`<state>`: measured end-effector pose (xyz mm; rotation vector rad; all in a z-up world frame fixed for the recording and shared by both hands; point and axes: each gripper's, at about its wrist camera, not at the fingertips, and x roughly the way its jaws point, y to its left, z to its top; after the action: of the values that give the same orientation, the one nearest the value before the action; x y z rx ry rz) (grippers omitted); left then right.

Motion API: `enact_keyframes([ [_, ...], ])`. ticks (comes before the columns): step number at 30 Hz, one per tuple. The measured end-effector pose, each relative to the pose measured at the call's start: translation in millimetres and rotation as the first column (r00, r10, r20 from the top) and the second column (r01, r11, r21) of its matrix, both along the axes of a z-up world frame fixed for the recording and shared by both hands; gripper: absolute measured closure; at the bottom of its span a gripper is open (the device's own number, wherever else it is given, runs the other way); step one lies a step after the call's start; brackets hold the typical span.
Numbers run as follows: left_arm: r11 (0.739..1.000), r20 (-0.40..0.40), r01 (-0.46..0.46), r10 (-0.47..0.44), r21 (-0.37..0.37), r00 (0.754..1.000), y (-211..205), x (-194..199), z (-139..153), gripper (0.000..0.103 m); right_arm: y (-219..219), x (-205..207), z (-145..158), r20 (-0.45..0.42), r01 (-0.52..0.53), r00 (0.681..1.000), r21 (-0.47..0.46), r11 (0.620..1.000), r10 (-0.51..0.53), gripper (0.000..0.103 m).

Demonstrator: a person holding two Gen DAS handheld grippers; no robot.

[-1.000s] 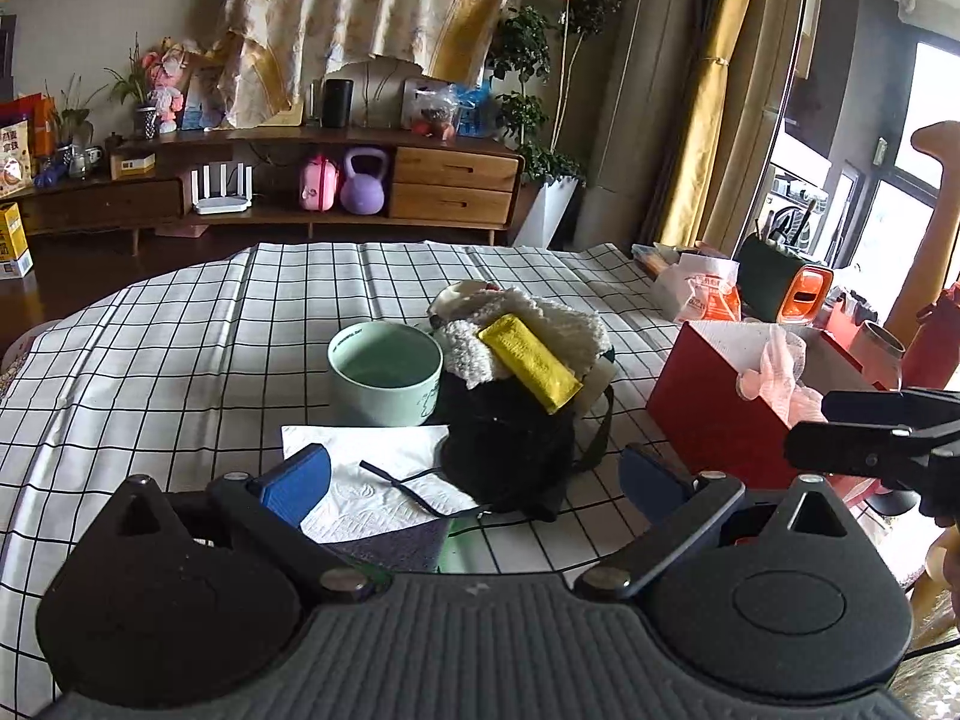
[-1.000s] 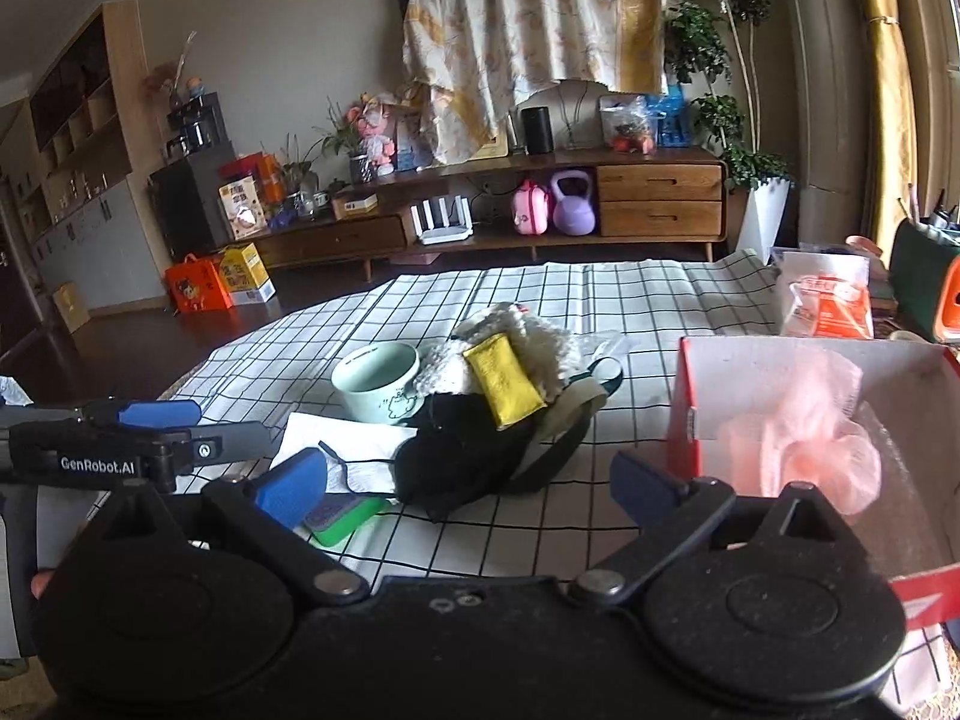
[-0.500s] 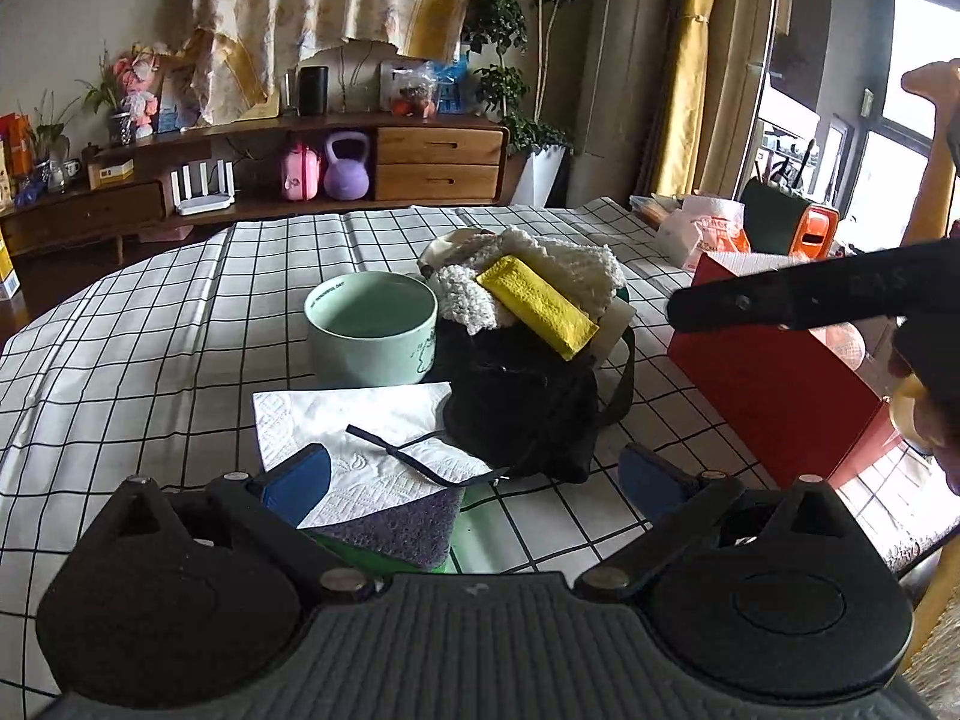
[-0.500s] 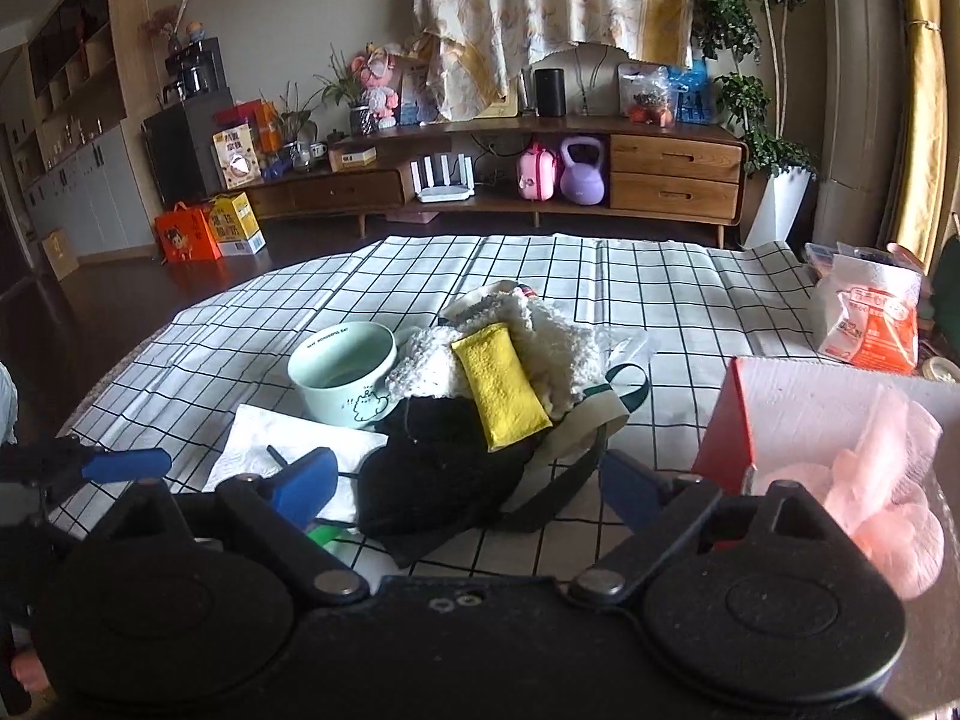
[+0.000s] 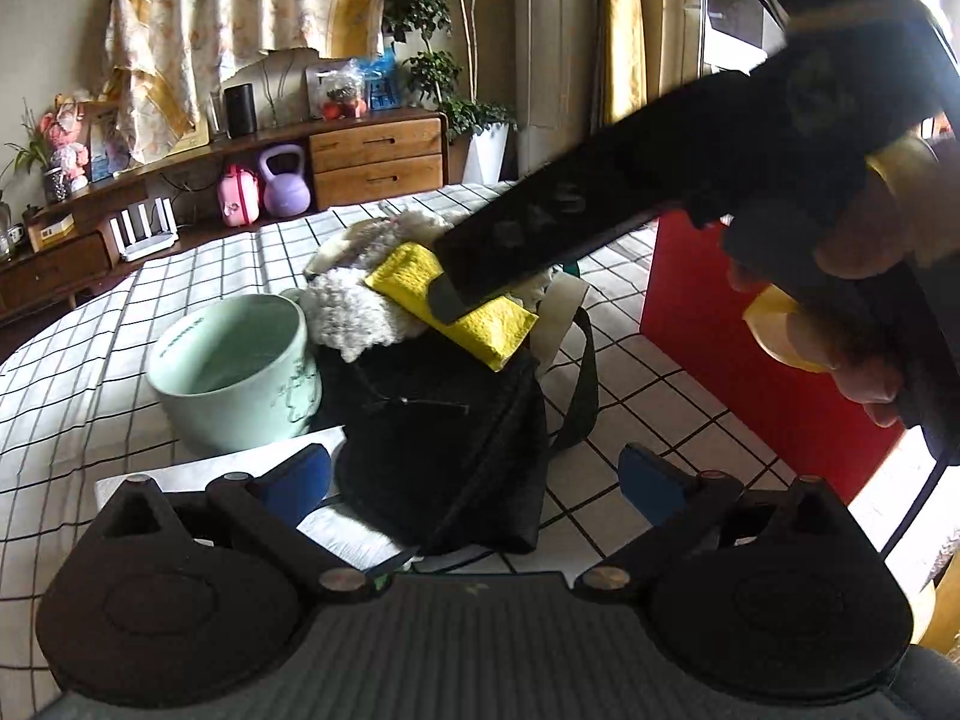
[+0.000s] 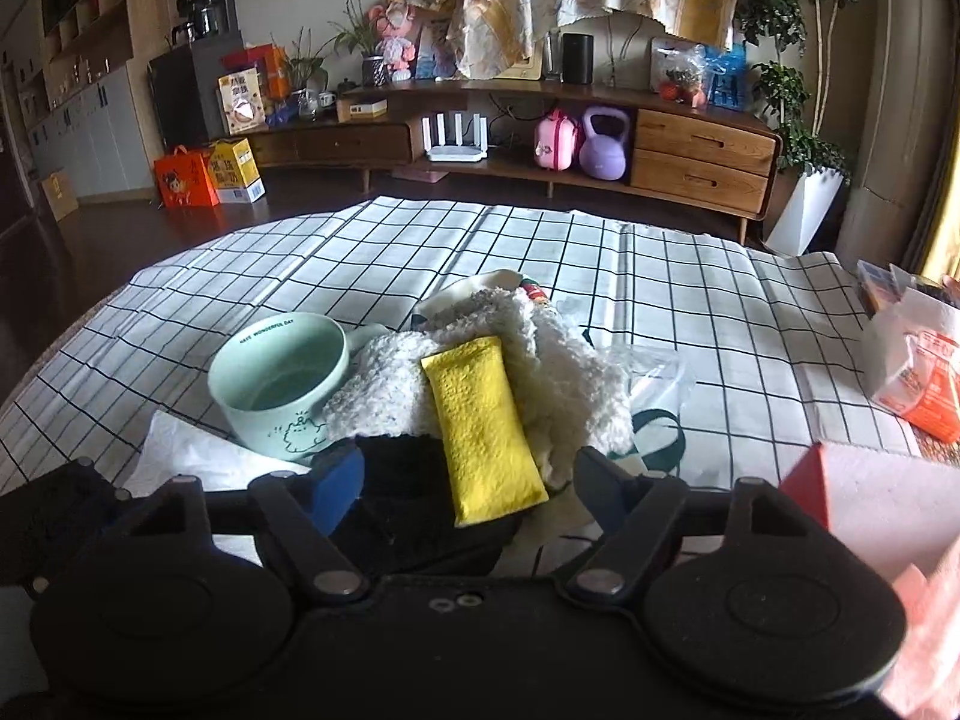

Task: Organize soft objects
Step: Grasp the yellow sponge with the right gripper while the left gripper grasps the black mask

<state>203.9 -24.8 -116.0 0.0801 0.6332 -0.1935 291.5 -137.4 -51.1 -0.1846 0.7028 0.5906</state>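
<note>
yellow pouch [image 6: 483, 429] lying flat, long axis toward camera

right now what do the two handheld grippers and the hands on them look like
Both are matte black plastic with two round discs at the base, silver pivot screws and blue pads on the jaws: left gripper, right gripper. The right one's long body bears faint raised lettering. The hand on it wears yellowish bands around its fingers.
</note>
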Motion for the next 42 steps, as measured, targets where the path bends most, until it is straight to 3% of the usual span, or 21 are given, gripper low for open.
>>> enact_keyframes([
  [9, 0.999, -0.065, -0.044, 0.042, -0.025, 0.997, 3.6, 37.4, -17.1, 0.001, 12.6, 30.7, -18.4, -0.037, -0.024, 0.999, -0.013, 1.0, 0.024, 0.047],
  [19, 0.998, -0.1, -0.051, 0.047, -0.038, 0.994, 5.2, 55.8, -25.1, 0.002, 17.4, 41.7, -28.8, -0.038, -0.033, 0.999, -0.009, 0.999, 0.033, 0.049],
  [24, 0.997, -0.107, -0.07, 0.066, -0.033, 0.992, 6.4, 57.2, -25.0, 0.027, 18.8, 41.8, -31.2, -0.023, -0.025, 0.999, -0.02, 0.999, 0.025, 0.061],
  [33, 0.997, -0.104, -0.055, 0.05, -0.048, 0.993, 5.5, 51.2, -17.4, 0.07, 13.4, 34.8, -27.9, -0.013, -0.015, 1.0, 0.0, 1.0, 0.015, 0.063],
  [42, 0.996, -0.081, -0.051, 0.045, -0.076, 0.996, 5.4, 37.6, -4.9, 0.088, -7.3, 13.9, -13.7, -0.059, 0.026, 0.998, 0.079, 0.997, -0.021, 0.065],
])
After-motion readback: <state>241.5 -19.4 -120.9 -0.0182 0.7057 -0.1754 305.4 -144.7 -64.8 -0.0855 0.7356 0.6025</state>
